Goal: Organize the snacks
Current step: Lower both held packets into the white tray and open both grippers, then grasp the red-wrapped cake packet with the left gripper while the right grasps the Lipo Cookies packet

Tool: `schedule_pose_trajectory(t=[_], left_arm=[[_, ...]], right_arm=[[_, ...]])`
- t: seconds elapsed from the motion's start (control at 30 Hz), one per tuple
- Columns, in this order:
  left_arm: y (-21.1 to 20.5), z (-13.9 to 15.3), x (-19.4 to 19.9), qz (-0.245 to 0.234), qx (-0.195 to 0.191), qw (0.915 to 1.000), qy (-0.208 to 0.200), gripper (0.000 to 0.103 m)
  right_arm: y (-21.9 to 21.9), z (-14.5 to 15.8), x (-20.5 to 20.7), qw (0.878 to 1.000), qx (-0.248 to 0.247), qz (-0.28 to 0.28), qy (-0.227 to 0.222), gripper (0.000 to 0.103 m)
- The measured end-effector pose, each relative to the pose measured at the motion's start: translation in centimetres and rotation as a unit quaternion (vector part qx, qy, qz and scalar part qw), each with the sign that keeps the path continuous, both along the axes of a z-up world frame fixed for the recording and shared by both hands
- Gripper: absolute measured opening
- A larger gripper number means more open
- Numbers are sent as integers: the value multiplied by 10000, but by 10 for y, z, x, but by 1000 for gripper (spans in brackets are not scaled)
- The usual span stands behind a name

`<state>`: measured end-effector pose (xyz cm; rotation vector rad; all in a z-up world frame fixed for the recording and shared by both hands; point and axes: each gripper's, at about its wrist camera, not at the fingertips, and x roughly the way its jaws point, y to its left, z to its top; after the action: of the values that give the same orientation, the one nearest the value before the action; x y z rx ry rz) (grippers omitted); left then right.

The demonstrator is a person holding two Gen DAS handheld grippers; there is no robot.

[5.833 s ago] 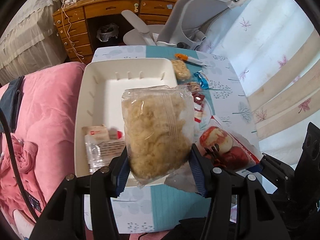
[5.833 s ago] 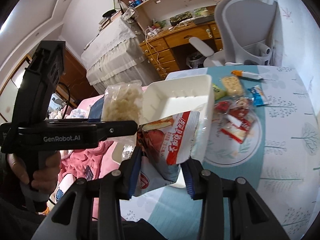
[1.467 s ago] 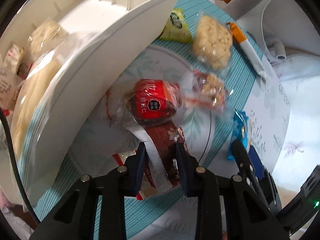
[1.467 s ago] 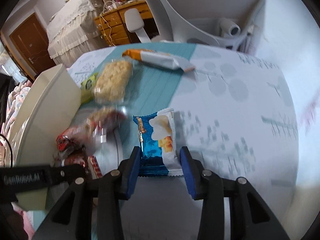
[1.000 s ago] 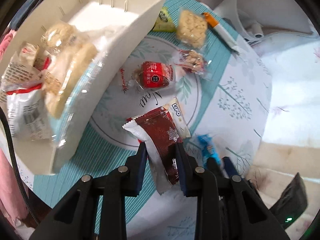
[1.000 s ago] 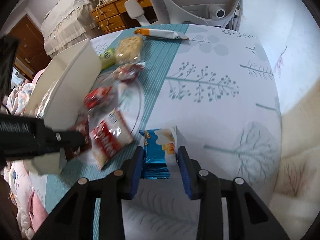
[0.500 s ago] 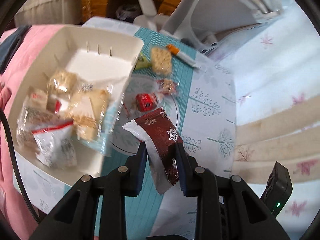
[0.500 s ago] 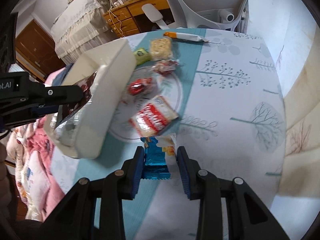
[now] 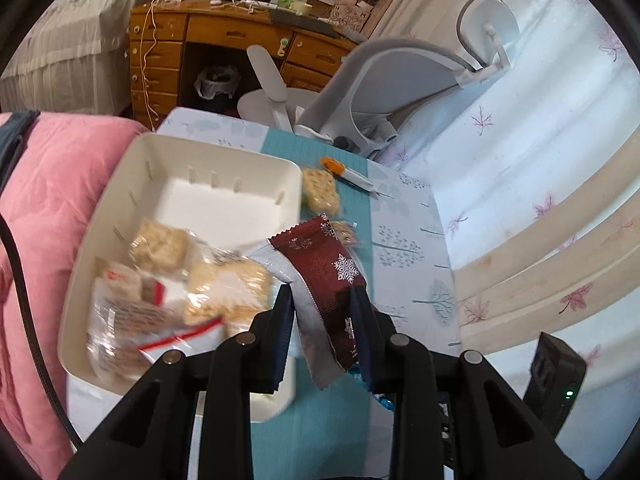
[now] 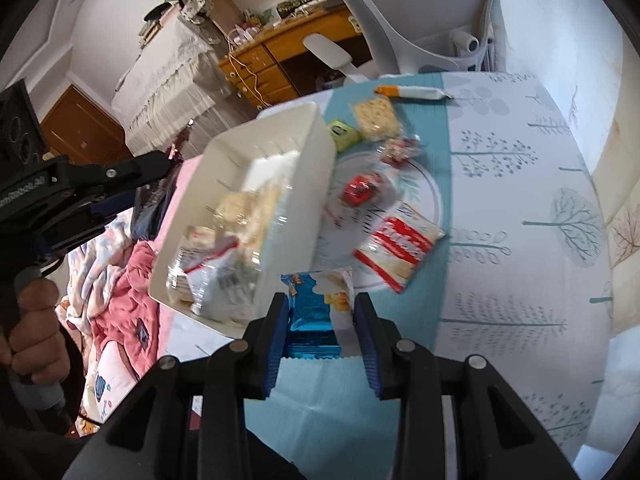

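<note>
The white bin served as the landmark, sitting at the left edge of the desk beside the pink bedding. Above the bin's near right corner the left claw was clamped on a dark red wrapper with white snowflakes, its jaws narrow and its pads pressed against both sides of the packet, which stuck up and leaned left over the bin. Inside the bin, in its near half, lay several clear bags of pale puffed snacks and a bag with red print; the far half showed bare white floor.

The right claw gripped a blue and white packet just off the bin's near right corner, above the teal runner, with the packet standing upright between its pads.

To the right of the bin, on a round printed ring on the desk, lay a small red wrapped snack and a red and white cracker packet. Beyond the bin's far right corner were a green packet, a clear pack of pale crackers, a small red and clear packet and an orange-tipped white stick pack
</note>
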<state>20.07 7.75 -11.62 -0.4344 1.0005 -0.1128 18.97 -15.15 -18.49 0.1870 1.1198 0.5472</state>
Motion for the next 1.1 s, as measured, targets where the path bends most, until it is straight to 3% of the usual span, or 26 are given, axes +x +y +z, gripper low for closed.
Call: schedule_pose_trajectory(t=[0.47,0.73,0.77,0.8,0.83,1.1], left_arm=[[76,-17,-3,-304,199,9993,120,27],[111,-28,-2,-185,280,9991,251,29],[114,-29,-1,-156,271,9991,280,38],[116,-31,1,-190,248,9989,342,58],[116,-32,2,-220,267,9986,396,66],[98,-25,12,-740,493,9939,645,74]], right_arm=[[81,-10,-25,9999,90,-55,-26,34],[113,-17,-30,10000,51,-69,-7,34],[115,-17,-30,10000,33,-62,3,35],[118,-18,-31,10000,-11,-42,9,35],[121,-19,-31,10000,-52,-14,34,36],[117,-16,-38,9996,-206,19,180,51]])
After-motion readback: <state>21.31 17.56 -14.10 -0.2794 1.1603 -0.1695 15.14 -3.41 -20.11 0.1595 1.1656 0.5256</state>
